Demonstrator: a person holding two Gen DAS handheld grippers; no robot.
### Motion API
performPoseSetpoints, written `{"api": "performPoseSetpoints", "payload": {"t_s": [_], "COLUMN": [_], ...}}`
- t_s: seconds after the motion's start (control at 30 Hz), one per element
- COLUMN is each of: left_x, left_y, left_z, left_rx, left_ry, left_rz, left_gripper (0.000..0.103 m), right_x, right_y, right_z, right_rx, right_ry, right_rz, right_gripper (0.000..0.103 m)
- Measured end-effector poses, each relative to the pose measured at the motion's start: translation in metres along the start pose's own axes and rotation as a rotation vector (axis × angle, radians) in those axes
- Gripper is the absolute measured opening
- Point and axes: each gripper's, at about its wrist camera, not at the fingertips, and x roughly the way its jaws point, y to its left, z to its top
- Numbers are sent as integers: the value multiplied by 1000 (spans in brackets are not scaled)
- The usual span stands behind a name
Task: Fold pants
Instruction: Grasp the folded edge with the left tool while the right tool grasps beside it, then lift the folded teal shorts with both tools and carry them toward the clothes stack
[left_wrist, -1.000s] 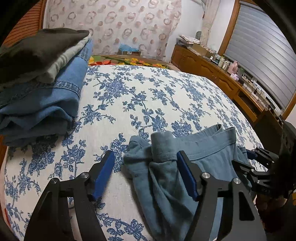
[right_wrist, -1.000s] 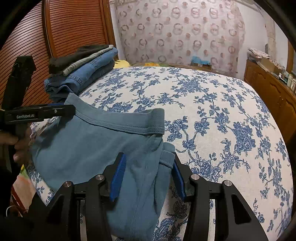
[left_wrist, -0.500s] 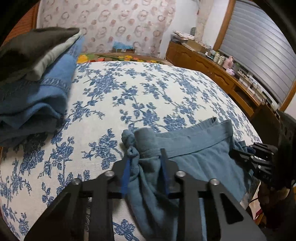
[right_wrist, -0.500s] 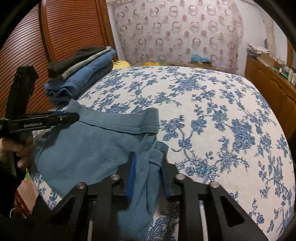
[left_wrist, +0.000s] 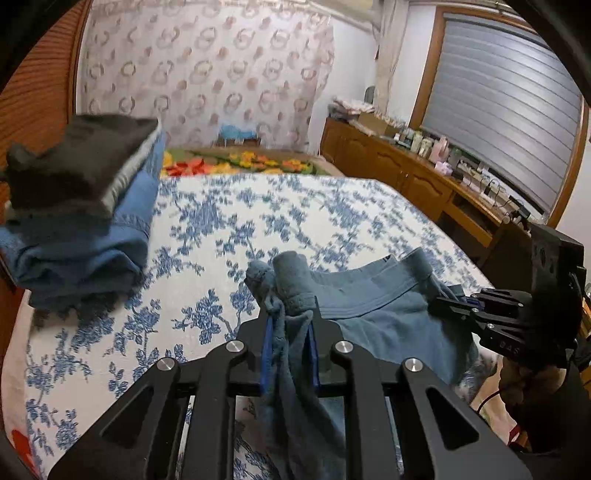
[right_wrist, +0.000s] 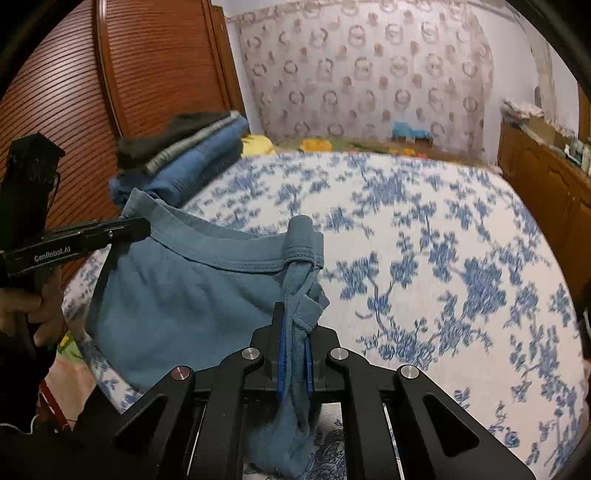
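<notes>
Floral bedspread (left_wrist: 229, 221), both claws pinching teal pants (right_wrist: 192, 288)

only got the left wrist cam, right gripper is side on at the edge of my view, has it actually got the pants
observer: Yes. In the right wrist view the right gripper is shut on a bunched end of the waistband of the pants, and cloth hangs out below its fingers.
operator: ok and where does my gripper sit on the waistband seen from that side
observer: The left gripper pinches the opposite end of the waistband, and the band runs between the two grips in a shallow sag.
</notes>
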Motion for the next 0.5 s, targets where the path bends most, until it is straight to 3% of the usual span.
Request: {"api": "performPoseSetpoints", "payload": {"t_s": [0.5], "left_x": [-60], "left_y": [-23], "left_z": [29], "left_rx": [76], "left_ry": [-175], "left_rz": [-2], "left_gripper": [16], "right_x": [-52], "right_y": [14], "right_z": [32], "right_rx": [-78], "right_ry": [-125], "right_rz": [-11], "right_gripper": [7]}}
